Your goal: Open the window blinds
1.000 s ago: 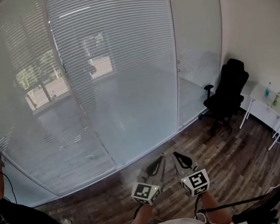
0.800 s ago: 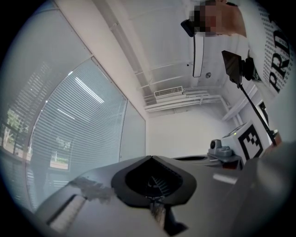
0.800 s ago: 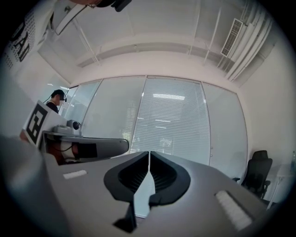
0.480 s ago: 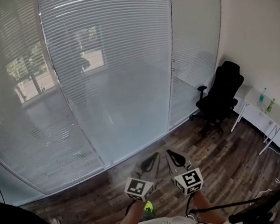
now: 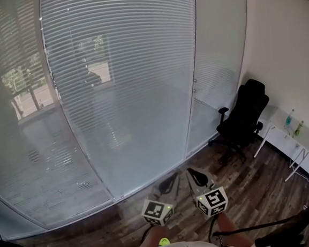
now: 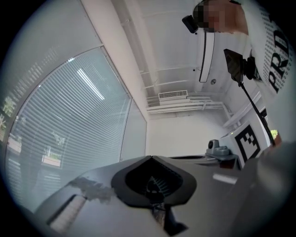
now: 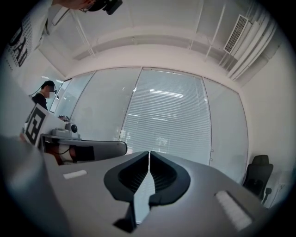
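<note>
- The window blinds (image 5: 124, 85) span the glazed wall at 12 o'clock from both claws and stand well apart from them; nothing touches them.
- The left gripper (image 5: 175, 176) and the right gripper (image 5: 194, 172) are held side by side, low in the head view, both pointing at the blinds.
- In the left gripper view, the left gripper (image 6: 151, 159) has its jaws together at the tips, with nothing between them.
- In the right gripper view, the right gripper (image 7: 149, 153) has its jaws together, with only a hairline slit between them and nothing inside. The blinds (image 7: 166, 125) lie straight ahead at 12 o'clock.
- Each gripper carries a marker cube (image 5: 158, 211) printed with black-and-white square patterns.
- The person's white shirt (image 6: 277, 51) bears large dark letters. They are cut off at the frame edge, and only "PR" reads with confidence.
- The blinds are thin, pale, horizontal slats lying flat and close-set. Daylight and greenery show faintly through them at 10 o'clock.
- The jaw pads are dark, ribbed and matte, set in smooth grey bodies.
- The floor (image 5: 256, 181) is dark wood-grain plank.
- A black padded office chair (image 5: 243, 118) stands at 2 o'clock from the grippers.
- A white table (image 5: 305, 137) holding small bottles (image 5: 289, 119) stands at 3 o'clock.
</note>
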`<state>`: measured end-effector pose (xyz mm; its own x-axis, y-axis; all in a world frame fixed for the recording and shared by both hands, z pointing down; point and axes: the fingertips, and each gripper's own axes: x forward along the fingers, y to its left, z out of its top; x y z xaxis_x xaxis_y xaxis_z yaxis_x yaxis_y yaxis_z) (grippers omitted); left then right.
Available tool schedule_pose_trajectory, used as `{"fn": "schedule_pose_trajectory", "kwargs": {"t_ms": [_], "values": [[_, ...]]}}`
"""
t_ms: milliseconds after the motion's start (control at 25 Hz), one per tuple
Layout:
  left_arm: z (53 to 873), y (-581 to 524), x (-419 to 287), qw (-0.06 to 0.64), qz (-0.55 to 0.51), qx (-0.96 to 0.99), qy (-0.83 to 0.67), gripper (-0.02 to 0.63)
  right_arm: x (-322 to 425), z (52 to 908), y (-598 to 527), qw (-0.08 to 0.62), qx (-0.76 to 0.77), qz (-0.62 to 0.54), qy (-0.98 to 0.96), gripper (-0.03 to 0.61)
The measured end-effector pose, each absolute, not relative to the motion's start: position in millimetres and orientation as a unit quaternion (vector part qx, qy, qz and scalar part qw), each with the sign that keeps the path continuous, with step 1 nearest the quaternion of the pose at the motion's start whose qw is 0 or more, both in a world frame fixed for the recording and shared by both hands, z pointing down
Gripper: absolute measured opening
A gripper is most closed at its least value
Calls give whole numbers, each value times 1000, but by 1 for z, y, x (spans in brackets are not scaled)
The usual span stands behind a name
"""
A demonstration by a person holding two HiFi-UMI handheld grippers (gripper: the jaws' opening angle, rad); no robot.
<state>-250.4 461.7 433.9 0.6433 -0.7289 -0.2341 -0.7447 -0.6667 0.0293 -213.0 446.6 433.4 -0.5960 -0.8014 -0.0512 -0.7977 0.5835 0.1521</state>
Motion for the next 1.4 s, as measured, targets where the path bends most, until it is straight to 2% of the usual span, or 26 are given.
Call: {"fn": "schedule_pose_trajectory", "kwargs": {"t_ms": [760,1120,1400], "values": [[457,370,-285,15,99,-910,402,-6,-254,452,353,32,447,-65,-891,6],[456,324,-274,18,93,-906,412,-6,-243,454,302,34,440,-76,-894,6],[440,254,-219,22,82,-906,414,-6,-186,437,234,22,431,-69,-899,6]]}}
